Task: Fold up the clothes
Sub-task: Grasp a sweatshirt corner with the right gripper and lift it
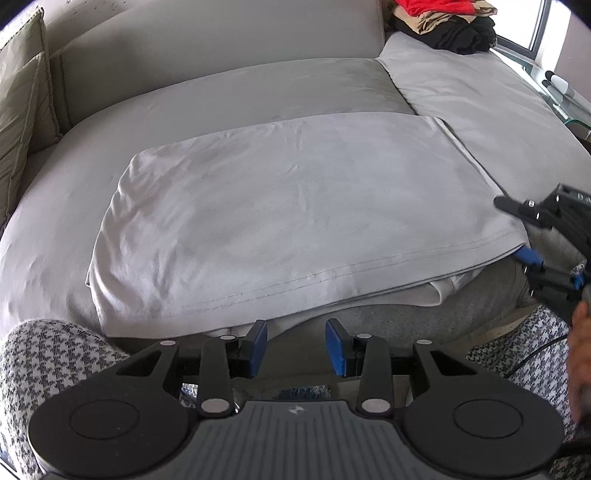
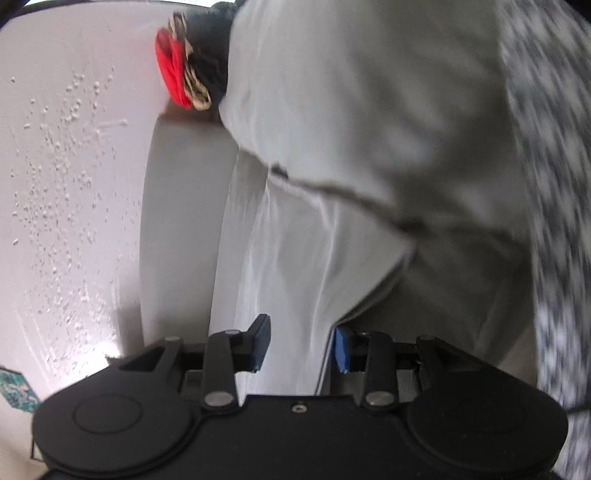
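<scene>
A light grey garment [image 1: 288, 206] lies folded into a flat rectangle on the grey sofa seat [image 1: 221, 88]. My left gripper [image 1: 295, 347] is open and empty, just in front of the garment's near hem. My right gripper [image 1: 517, 230] is at the garment's right near corner, one finger above the cloth and one blue pad [image 1: 528, 256] under the edge. In the right wrist view the right gripper [image 2: 301, 347] is open with the garment's edge [image 2: 295, 258] between its fingers. That view is blurred.
A pile of red, tan and black clothes [image 1: 447, 22] sits at the sofa's far right end. An olive cushion [image 1: 18, 103] leans at the left. Houndstooth-patterned legs [image 1: 48, 354] flank my left gripper. A glass side table [image 1: 561, 96] stands at the right.
</scene>
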